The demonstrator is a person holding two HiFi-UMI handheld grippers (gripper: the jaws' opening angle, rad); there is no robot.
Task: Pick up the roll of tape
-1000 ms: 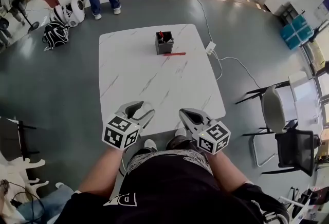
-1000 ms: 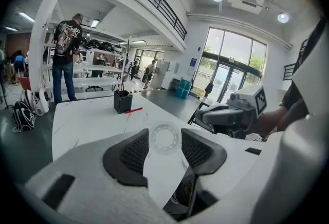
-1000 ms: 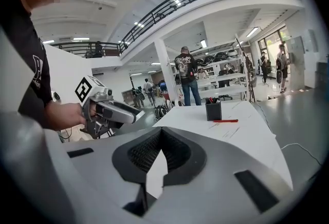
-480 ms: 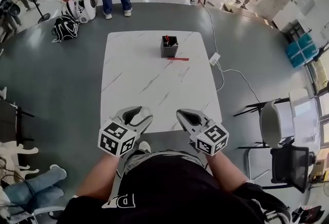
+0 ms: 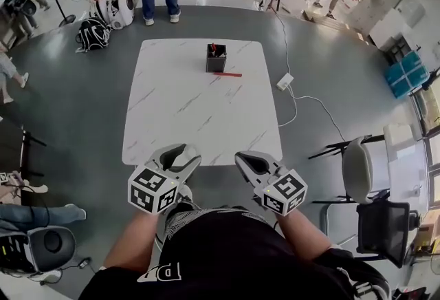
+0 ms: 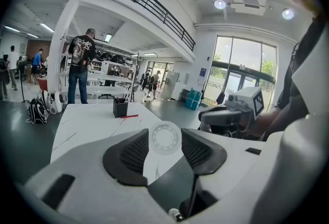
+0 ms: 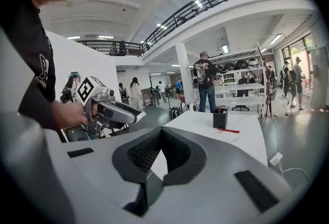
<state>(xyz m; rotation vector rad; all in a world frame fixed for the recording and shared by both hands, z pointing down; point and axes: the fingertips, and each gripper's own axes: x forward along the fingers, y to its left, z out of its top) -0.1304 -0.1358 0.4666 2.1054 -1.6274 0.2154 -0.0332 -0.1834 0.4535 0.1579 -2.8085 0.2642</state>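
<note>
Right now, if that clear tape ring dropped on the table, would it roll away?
Probably: the roll of tape is a round ring, so on edge it could roll across the smooth table. Thin and see-through, it's likely light.

white veined table (image 5: 179, 113), black box (image 5: 216, 59), clear tape roll (image 6: 165, 126).

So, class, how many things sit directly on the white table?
2: a black holder at the far end, and a red pen lying beside it. What the holder contains is too small to count.
</note>
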